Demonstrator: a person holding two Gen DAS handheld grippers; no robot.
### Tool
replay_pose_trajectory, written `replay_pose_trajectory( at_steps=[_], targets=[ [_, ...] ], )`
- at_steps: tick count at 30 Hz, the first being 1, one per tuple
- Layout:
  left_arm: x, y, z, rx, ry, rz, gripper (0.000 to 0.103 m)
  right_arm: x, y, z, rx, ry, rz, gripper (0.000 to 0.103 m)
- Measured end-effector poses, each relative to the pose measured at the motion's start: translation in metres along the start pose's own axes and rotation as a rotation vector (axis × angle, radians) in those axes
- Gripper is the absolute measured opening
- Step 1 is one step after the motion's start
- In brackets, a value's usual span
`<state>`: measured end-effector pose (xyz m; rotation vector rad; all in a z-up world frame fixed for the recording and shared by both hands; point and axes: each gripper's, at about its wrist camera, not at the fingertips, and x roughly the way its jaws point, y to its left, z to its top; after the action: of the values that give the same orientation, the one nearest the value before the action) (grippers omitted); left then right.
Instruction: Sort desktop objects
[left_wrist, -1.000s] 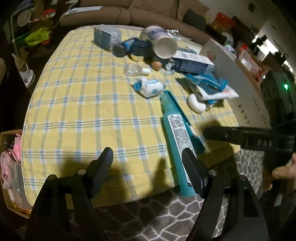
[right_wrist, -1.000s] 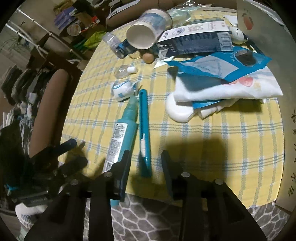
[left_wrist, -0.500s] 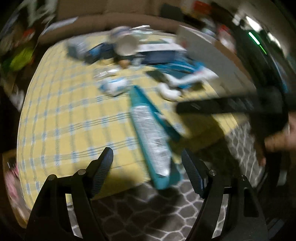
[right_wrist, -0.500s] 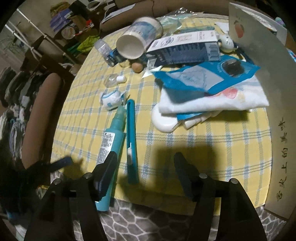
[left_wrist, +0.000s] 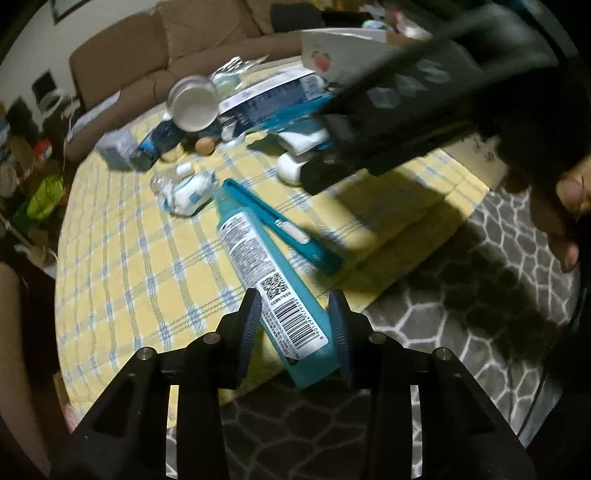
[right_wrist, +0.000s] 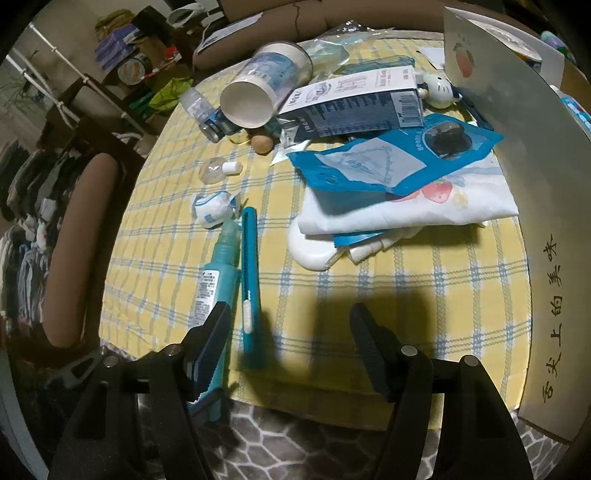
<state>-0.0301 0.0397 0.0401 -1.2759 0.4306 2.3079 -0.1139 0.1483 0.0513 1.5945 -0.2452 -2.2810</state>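
A teal tube with a white label (left_wrist: 266, 273) lies on the yellow checked tablecloth (left_wrist: 122, 258), its flat end over the near edge. My left gripper (left_wrist: 295, 321) has its fingers on either side of that end, closed onto it. A teal pen-like case (left_wrist: 280, 225) lies beside the tube. My right gripper (right_wrist: 288, 343) is open and empty above the near table edge, the tube (right_wrist: 214, 277) by its left finger and the teal case (right_wrist: 251, 280) between the fingers. The right gripper also shows as a dark blurred bar in the left wrist view (left_wrist: 424, 110).
Further back lie a tipped paper cup (right_wrist: 258, 92), a dark blue box (right_wrist: 354, 107), a blue pouch (right_wrist: 391, 155) on a folded white cloth (right_wrist: 406, 206), a white soap-like lump (right_wrist: 310, 251), a crumpled wrapper (right_wrist: 212, 208) and a brown ball (right_wrist: 261, 143). A white board (right_wrist: 532, 184) stands at right.
My left gripper has swung right and forward and closed around the tube's flat end. My right gripper has opened wider and drawn back slightly.
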Motion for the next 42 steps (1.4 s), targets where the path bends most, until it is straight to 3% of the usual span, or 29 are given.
replay_pose_trajectory(
  at_steps=[7,10,14,16,20,21,24,28,29,31,33,35,36,41,42],
  targets=[
    [0.008,0.065,-0.027,-0.206,0.068,-0.015,0.034,0.004,0.017,-0.002,-0.043,0.011,0.044,0.069],
    [0.000,0.081,-0.032,-0.237,0.053,0.019,0.034,0.010,0.028,-0.003,-0.065,0.029,0.076,0.069],
    [-0.005,0.090,-0.033,-0.259,0.041,0.006,0.033,0.018,0.042,-0.006,-0.105,0.042,0.083,0.065],
    [-0.002,0.094,-0.032,-0.301,0.039,-0.079,0.031,0.022,0.046,-0.007,-0.111,0.049,0.103,0.062],
    [0.010,0.102,-0.038,-0.550,0.049,-0.437,0.031,0.028,0.048,-0.011,-0.073,0.067,0.195,0.056],
    [0.012,0.100,-0.038,-0.588,0.050,-0.495,0.031,0.030,0.048,-0.012,-0.055,0.076,0.226,0.055],
    [0.022,0.094,-0.042,-0.688,0.066,-0.645,0.032,0.037,0.046,-0.015,-0.020,0.111,0.247,0.045],
    [0.036,0.084,-0.047,-0.755,0.124,-0.736,0.031,0.037,0.046,-0.016,-0.027,0.109,0.208,0.036],
    [0.036,0.080,-0.046,-0.741,0.141,-0.720,0.039,0.034,0.050,-0.015,-0.060,0.092,0.166,0.031],
    [0.023,0.072,-0.039,-0.667,0.117,-0.625,0.056,0.032,0.055,-0.014,-0.103,0.078,0.138,0.029],
    [0.003,0.066,-0.029,-0.565,0.087,-0.479,0.081,0.034,0.059,-0.015,-0.123,0.076,0.128,0.029],
    [-0.018,0.064,-0.023,-0.464,0.042,-0.331,0.082,0.037,0.063,-0.016,-0.136,0.078,0.133,0.029],
    [-0.024,0.066,-0.022,-0.440,0.030,-0.301,0.082,0.037,0.066,-0.017,-0.138,0.083,0.156,0.029],
    [-0.037,0.093,-0.026,-0.527,0.007,-0.345,0.082,0.038,0.052,-0.015,0.013,0.128,0.385,0.029],
    [-0.035,0.096,-0.027,-0.547,0.011,-0.347,0.082,0.035,0.047,-0.013,0.032,0.116,0.373,0.029]
  ],
)
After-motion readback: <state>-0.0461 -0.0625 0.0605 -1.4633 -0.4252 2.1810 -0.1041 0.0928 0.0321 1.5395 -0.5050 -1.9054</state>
